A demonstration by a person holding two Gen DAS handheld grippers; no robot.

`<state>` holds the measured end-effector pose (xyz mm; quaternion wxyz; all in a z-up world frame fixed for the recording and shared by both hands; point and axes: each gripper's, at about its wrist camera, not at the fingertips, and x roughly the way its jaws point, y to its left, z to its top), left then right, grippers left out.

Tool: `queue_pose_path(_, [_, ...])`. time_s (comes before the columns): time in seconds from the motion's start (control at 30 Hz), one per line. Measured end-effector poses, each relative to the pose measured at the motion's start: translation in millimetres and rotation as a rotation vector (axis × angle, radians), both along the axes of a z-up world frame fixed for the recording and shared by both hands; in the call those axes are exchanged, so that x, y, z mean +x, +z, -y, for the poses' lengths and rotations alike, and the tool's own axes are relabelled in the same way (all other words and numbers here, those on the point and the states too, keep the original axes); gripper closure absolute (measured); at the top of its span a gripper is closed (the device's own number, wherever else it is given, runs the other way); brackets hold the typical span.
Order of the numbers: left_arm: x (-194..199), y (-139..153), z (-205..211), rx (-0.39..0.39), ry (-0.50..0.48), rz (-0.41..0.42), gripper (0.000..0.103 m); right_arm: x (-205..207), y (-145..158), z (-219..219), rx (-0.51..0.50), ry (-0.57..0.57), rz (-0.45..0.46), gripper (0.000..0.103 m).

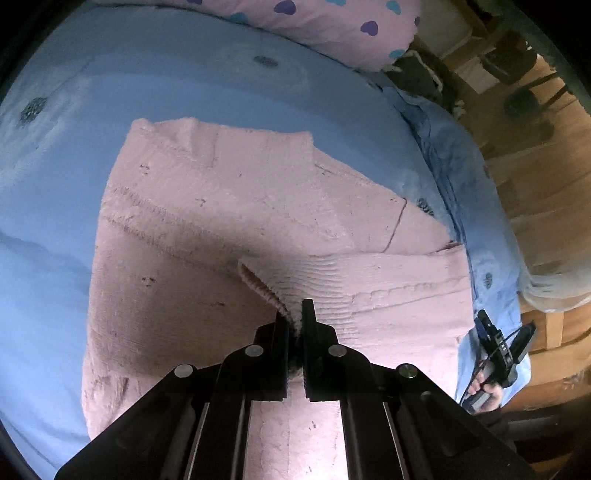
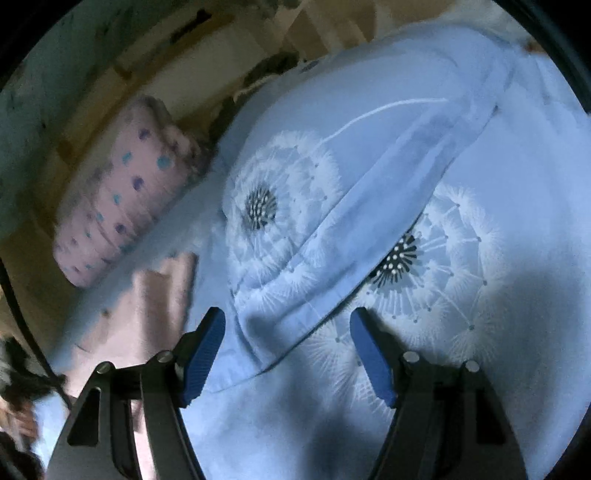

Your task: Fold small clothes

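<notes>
Spread across the middle of the bed, the pink knit garment lies mostly flat on the light blue dandelion-print cover. Its long axis runs from the near edge of the left wrist view toward the far left, where a straight hem ends it. One ribbed cuff is lifted off the body of the garment and points toward the near side, its end pinched between the black fingers of the left claw, which is closed tight on it. A second sleeve part stretches right from that cuff toward the bed's right edge. No container shows in either view.

At the far side of the bed lies a pink pillow with blue and purple hearts. Beyond the bed's right edge is a wooden floor. At the near right of the left wrist view, a hand grips the handle of the other tool.

From the right wrist view, the right claw stands wide, with nothing between its blue pads. It hangs over a raised fold of the blue cover, clear of the garment, which shows only as a pink patch at the left. The pillow lies beyond it, at the far left.
</notes>
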<state>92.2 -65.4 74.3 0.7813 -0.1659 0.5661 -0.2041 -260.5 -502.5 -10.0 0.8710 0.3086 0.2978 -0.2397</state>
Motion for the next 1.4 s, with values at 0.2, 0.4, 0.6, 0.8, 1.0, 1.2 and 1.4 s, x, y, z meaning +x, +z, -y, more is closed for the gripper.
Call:
queue_pose_path(0.2, [-1, 5, -4, 0.019, -0.012, 0.016, 0.103, 62, 28, -78, -0.277, 0.131, -0.298, 0.03])
queue_pose_path(0.4, [-1, 15, -33, -0.018, 0.052, 0.032, 0.103, 94, 83, -127, -0.393, 0.192, -0.227, 0.03])
queue_pose_path(0.6, [-8, 29, -48, -0.087, 0.055, 0.037, 0.103, 101, 129, -155, -0.389, 0.162, -0.199, 0.03])
queue_pose_path(0.8, [-11, 36, -44, -0.054, 0.022, 0.089, 0.103, 82, 186, -222, -0.394, 0.189, -0.099, 0.027])
queue_pose_path(1.0, [2, -5, -33, 0.25, -0.021, 0.043, 0.103, 84, 172, -295, -0.765, 0.185, -0.158, 0.018])
queue_pose_path(1.2, [-8, -21, -45, 0.369, -0.088, 0.073, 0.103, 98, 116, -251, -0.383, 0.366, -0.293, 0.021])
queue_pose_path(1.4, [-58, -17, -93, 0.178, 0.094, 0.09, 0.103, 80, 102, -232, -0.508, 0.337, -0.346, 0.022])
